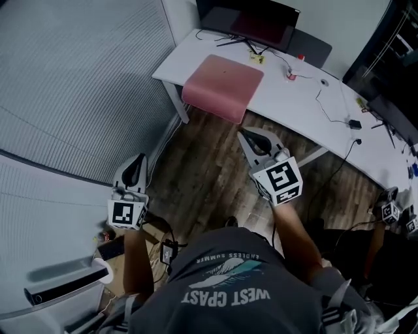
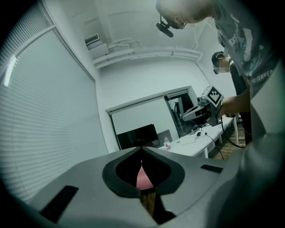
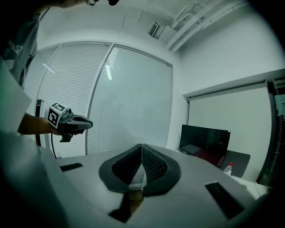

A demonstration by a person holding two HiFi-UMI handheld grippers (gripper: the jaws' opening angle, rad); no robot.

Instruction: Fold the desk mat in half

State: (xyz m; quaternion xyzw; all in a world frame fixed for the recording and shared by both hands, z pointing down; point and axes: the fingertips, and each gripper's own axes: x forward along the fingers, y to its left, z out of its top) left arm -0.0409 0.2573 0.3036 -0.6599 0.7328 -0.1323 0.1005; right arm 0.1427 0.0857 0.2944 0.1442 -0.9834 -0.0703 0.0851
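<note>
Pink soft desk mat (image 1: 222, 86) lies on the white table (image 1: 302, 103), overhanging its near edge, seemingly already doubled. Left gripper (image 1: 138, 160) and right gripper (image 1: 243, 134) are closed, empty, well apart from it.

— What's the room like on your feed?
— I see a dark wood-plank floor (image 1: 209, 182), a long white surface (image 1: 300, 111) carrying a dark monitor (image 1: 251, 19), and pale slatted blinds (image 1: 72, 78) along one side.
</note>
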